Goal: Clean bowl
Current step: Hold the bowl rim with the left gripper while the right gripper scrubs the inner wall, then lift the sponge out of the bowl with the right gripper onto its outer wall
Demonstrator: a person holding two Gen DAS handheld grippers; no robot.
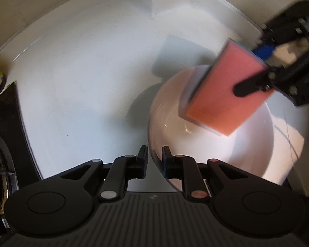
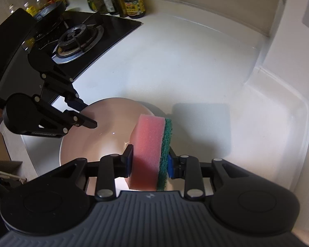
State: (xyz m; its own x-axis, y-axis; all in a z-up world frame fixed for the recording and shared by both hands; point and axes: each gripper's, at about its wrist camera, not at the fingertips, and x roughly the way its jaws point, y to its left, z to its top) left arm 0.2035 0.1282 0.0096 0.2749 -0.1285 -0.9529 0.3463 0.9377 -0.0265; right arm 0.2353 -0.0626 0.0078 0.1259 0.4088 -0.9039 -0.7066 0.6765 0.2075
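Starting at the right hand-held gripper (image 2: 150,160): clamped on the sponge (image 2: 148,135) across its thickness, pink foam against one pad, green scouring layer against the other. Long axis of the sponge in line with the fingers, reaching out toward 12 o'clock in the right wrist view, free end leading. Pointed steeply downward.

Outward from there: white bowl (image 2: 113,111) directly under and just past the sponge, spreading toward 10 and 11 o'clock, upright on the pale bench (image 2: 175,61). Free end of the sponge above the bowl's hollow, close to the inner wall on the 3 o'clock side. Touching or just clear: cannot tell, with blur in the left wrist view.

Across the bowl, at its 9 o'clock rim: left hand-held gripper (image 2: 84,115), jaws apart and astride the rim, one finger inside, one outside, pads not visibly pressing. So nothing held on that side, and the bowl apparently free on the bench.

Beyond, at 11 o'clock and well apart: black stove (image 2: 78,35).

Judgement: right hand plainly nearer the work. Likely next: wiping down and toward 10 o'clock along the inner wall. Risk: with the rim unclamped, a sliding or tipping bowl under the push.
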